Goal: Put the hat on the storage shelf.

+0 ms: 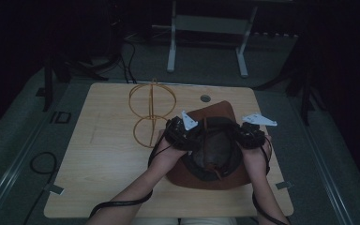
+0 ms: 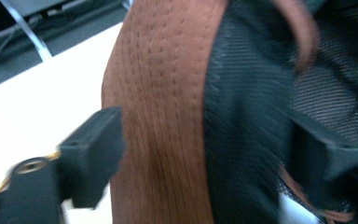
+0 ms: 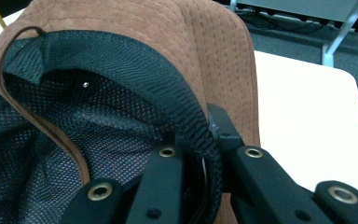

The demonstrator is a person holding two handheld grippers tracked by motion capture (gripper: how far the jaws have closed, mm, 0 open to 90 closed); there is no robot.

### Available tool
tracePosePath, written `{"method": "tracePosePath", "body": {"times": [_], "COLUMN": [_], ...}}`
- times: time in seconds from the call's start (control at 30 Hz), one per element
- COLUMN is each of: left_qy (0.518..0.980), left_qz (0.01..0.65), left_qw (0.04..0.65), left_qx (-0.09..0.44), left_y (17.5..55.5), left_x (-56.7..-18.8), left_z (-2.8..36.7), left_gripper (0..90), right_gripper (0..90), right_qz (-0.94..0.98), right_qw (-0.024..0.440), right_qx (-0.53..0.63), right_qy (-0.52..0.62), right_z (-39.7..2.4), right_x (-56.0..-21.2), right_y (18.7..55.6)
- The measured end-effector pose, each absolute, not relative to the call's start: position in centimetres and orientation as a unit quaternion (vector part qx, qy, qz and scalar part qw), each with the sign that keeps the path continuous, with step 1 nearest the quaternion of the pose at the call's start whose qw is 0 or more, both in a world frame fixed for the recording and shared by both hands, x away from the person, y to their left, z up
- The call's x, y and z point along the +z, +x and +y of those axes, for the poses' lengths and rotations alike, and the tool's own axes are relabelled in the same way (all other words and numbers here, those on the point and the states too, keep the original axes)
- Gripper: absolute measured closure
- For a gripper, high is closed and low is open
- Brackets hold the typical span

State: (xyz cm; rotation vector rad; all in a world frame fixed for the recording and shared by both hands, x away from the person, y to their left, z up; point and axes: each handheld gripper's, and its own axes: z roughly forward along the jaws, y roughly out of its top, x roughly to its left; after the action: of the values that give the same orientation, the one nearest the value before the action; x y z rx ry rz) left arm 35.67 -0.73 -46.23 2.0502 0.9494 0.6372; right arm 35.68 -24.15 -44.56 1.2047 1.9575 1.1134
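A brown suede hat (image 1: pixel 225 112) with a black mesh lining lies upside down on the wooden table (image 1: pixel 108 159). My left gripper (image 1: pixel 180 133) is at the hat's left edge. In the left gripper view its jaws (image 2: pixel 214 140) stand apart astride the hat's wall (image 2: pixel 163 116), one outside on the brown suede, the other inside on the mesh. My right gripper (image 1: pixel 251 136) is at the hat's right edge. In the right gripper view it (image 3: pixel 205 154) is shut on the black inner band of the hat (image 3: pixel 144 28).
A gold wire stand (image 1: pixel 150 110) made of rings stands on the table just left of the hat. A small grey cap (image 1: pixel 205 98) sits in the tabletop behind it. White frame legs (image 1: pixel 171 47) stand on the floor beyond the table. A cable loop (image 1: pixel 42 161) lies on the floor at left.
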Motion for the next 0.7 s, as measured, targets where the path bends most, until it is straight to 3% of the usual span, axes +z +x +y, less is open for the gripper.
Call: {"method": "tracePosePath", "body": {"times": [0.07,0.1,0.13,0.27,0.3,0.33,0.37,0.4,0.47,0.7], "left_qy": [0.803,0.803,0.805,0.812,0.816,0.823,0.823,0.825,0.834,0.823], "left_qz": [0.375,0.376,0.378,0.380,0.378,0.373,0.373,0.373,0.366,0.360], "left_qw": [0.388,0.392,0.389,0.376,0.372,0.360,0.360,0.358,0.343,0.346], "left_qx": [0.251,0.246,0.241,0.233,0.231,0.233,0.233,0.229,0.230,0.272], "left_y": [35.8,35.9,36.0,36.3,36.3,36.5,36.5,36.6,36.8,36.5], "left_x": [-46.3,-46.3,-46.4,-46.5,-46.6,-46.6,-46.6,-46.7,-46.8,-45.8], "left_z": [-0.8,-0.8,-0.9,-1.0,-1.0,-1.0,-1.0,-1.1,-1.5,-1.6], "left_gripper": [22.1,31.4,31.4,50.1,50.1,64.9,70.7,70.7,85.2,87.1], "right_gripper": [85.0,85.0,85.0,85.0,85.0,84.9,84.9,84.9,84.9,84.4], "right_qz": [0.735,0.734,0.734,0.735,0.735,0.734,0.734,0.735,0.739,0.739], "right_qw": [0.290,0.290,0.290,0.285,0.285,0.283,0.283,0.281,0.278,0.273], "right_qx": [0.418,0.421,0.421,0.427,0.427,0.428,0.428,0.428,0.426,0.433], "right_qy": [0.450,0.447,0.447,0.444,0.444,0.445,0.445,0.445,0.443,0.438], "right_z": [-24.1,-24.1,-24.1,-24.4,-24.4,-24.6,-24.6,-24.7,-24.5,-24.9], "right_x": [-44.5,-44.3,-44.3,-44.2,-44.2,-44.3,-44.3,-44.3,-44.5,-44.6], "right_y": [35.5,35.2,35.2,34.3,34.3,34.1,34.1,34.0,33.7,32.7]}}
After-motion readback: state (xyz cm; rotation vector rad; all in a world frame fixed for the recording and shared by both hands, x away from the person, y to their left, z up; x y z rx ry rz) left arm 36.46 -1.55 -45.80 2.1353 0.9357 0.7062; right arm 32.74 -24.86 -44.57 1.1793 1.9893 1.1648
